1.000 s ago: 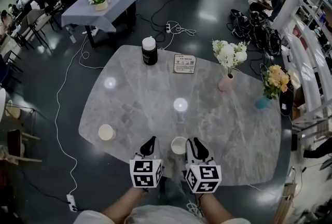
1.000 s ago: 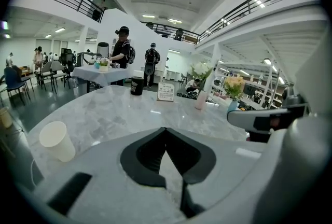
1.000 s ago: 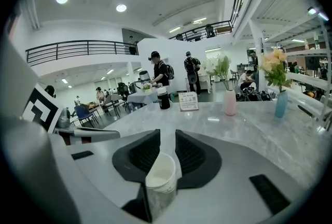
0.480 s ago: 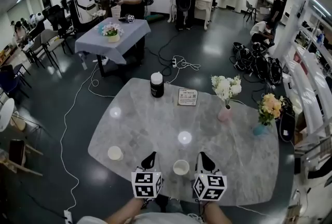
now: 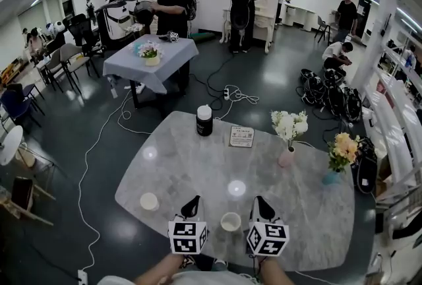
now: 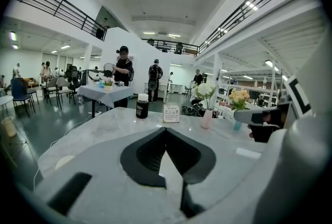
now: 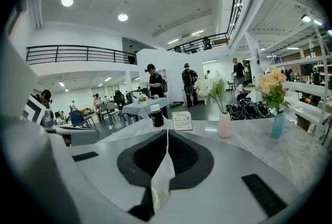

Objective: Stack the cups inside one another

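Note:
Two pale cups stand on the marble table (image 5: pixel 198 165). One cup (image 5: pixel 230 221) sits between my two grippers near the front edge, and the other cup (image 5: pixel 149 201) stands alone to the left, also showing low at the left in the left gripper view (image 6: pixel 64 162). My left gripper (image 5: pixel 192 200) (image 6: pixel 166 129) is shut with its tips together and nothing in them. My right gripper (image 5: pixel 258 200) (image 7: pixel 167 132) is shut too, holding nothing; a cup rim (image 7: pixel 150 199) shows below it through the gap. Both hover above the table.
At the far side of the table stand a black jar with a white lid (image 5: pixel 204 121) and a small sign card (image 5: pixel 241 136). A pink vase of white flowers (image 5: pixel 287 157) and a teal vase of orange flowers (image 5: pixel 333 176) are at the right. Behind are several people, a cloth-covered table (image 5: pixel 150 59) and floor cables.
Both grippers have lifted a little off the table. The head view has tilted up, showing more of the room. Both cups stay where they were.

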Demonstrator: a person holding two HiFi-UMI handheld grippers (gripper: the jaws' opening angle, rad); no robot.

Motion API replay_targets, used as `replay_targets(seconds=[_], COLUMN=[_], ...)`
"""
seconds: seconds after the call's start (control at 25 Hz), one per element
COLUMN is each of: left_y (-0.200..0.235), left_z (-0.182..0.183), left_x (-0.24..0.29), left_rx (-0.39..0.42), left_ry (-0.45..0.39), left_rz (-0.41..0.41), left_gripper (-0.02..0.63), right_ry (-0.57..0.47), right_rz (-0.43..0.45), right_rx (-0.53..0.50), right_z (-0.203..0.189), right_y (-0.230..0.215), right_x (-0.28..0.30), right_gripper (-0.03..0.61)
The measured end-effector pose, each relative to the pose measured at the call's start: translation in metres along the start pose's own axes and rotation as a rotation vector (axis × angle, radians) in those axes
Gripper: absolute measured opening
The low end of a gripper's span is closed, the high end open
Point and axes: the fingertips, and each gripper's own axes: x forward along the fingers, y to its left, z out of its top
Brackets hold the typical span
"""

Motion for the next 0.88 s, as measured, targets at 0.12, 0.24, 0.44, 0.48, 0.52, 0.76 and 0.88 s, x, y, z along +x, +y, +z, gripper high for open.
replay_targets(seconds=[0.12, 0.24, 0.44, 0.48, 0.52, 0.76, 0.88], left_y=[-0.005, -0.007, -0.005, -0.005, -0.004, -0.008, -0.008], left_z=[0.002, 0.003, 0.001, 0.0, -0.001, -0.015, -0.025], left_x=[0.0, 0.001, 0.001, 0.001, 0.0, -0.006, -0.013], left_rx=[0.009, 0.006, -0.001, 0.001, 0.001, 0.002, 0.004], left_ry=[-0.001, -0.01, -0.004, -0.003, -0.001, 0.032, 0.048], left_rz=[-0.028, -0.03, -0.007, -0.002, 0.003, 0.041, 0.07], left_gripper=[-0.002, -0.002, -0.002, -0.002, -0.002, -0.002, -0.002], right_ry=[0.005, 0.012, 0.019, 0.02, 0.021, 0.045, 0.061], right_rz=[-0.001, 0.001, 0.008, 0.01, 0.012, 0.038, 0.061], right_rx=[0.004, 0.012, 0.02, 0.022, 0.024, 0.056, 0.073], right_z=[-0.001, -0.004, -0.008, -0.008, -0.009, -0.019, -0.026], right_y=[-0.001, -0.001, -0.001, -0.002, -0.002, -0.009, -0.011], right_x=[0.002, 0.003, 0.003, 0.003, 0.002, -0.001, -0.001], right_gripper=[0.012, 0.012, 0.013, 0.012, 0.012, 0.012, 0.012])
